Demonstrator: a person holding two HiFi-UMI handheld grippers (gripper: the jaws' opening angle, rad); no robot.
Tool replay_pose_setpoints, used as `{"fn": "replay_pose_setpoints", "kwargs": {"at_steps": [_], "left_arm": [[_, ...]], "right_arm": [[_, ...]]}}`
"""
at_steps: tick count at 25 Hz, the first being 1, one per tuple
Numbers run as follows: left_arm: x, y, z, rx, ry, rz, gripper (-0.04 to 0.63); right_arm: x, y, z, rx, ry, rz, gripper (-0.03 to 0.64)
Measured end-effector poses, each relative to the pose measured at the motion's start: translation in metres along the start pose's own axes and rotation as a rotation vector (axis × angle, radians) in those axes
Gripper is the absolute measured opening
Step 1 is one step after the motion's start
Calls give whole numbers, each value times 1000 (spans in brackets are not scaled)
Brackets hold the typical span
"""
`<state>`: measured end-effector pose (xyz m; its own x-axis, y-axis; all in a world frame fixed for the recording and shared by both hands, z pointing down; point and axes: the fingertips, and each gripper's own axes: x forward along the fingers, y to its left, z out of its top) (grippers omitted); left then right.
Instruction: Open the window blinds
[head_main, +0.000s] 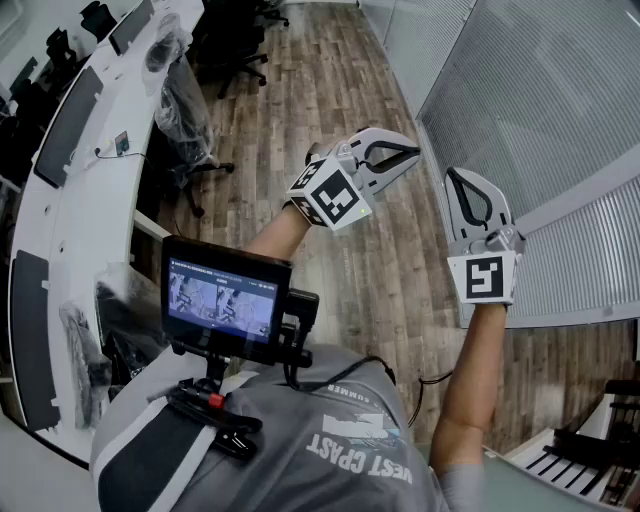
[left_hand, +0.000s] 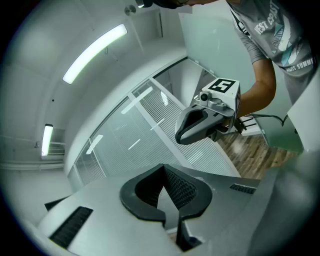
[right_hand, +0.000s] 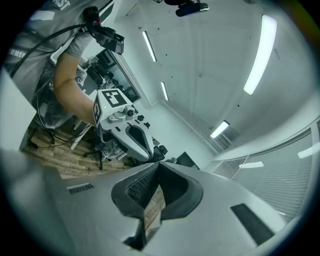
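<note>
The window blinds (head_main: 540, 90) are lowered with their slats shut and run along the right side of the head view, behind grey frame bars. My left gripper (head_main: 414, 153) is held up in the air, pointing toward the blinds; its jaws are shut with nothing between them. Beside it, my right gripper (head_main: 456, 176) is also raised and shut on nothing, close to the blinds without touching them. In the left gripper view the blinds (left_hand: 125, 142) lie beyond my shut left gripper (left_hand: 163, 169), and the right gripper (left_hand: 197, 126) crosses in front. The right gripper view shows my shut right gripper (right_hand: 159, 166) and the left gripper (right_hand: 131, 140).
A long white desk (head_main: 75, 215) with dark monitors runs down the left, with office chairs (head_main: 190, 125) beside it. Wood floor (head_main: 330, 110) lies between the desk and the window wall. A small screen (head_main: 222, 300) is mounted on the person's chest. White furniture (head_main: 560, 462) stands at lower right.
</note>
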<state>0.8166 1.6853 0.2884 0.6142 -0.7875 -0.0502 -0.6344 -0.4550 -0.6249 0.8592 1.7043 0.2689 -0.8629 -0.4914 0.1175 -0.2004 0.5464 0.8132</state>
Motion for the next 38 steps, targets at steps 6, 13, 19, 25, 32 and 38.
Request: {"fn": "replay_pose_setpoints", "kwargs": {"at_steps": [6,13,19,25,32,38], "left_arm": [[-16,14,-23,-8,10,1,3],[-38,37,-46,-10,13,1,3],[-39,50,-59,-30,-3,1,3],[-9,58,-82,-30,14,-13,3],[50,90,-110,-38,72,20,3],[105,119,-131,-26,105,64,3]], "right_arm": [[27,9,2,1,7,-1,2],[56,18,26,57,-68,11,3],[69,18,30,14,-43,2,3],[86,-3,-3,40,-39,-12,3],[116,-48,-57,56,-97,5,3],[143,-91,-107,55,-154,29,3]]}}
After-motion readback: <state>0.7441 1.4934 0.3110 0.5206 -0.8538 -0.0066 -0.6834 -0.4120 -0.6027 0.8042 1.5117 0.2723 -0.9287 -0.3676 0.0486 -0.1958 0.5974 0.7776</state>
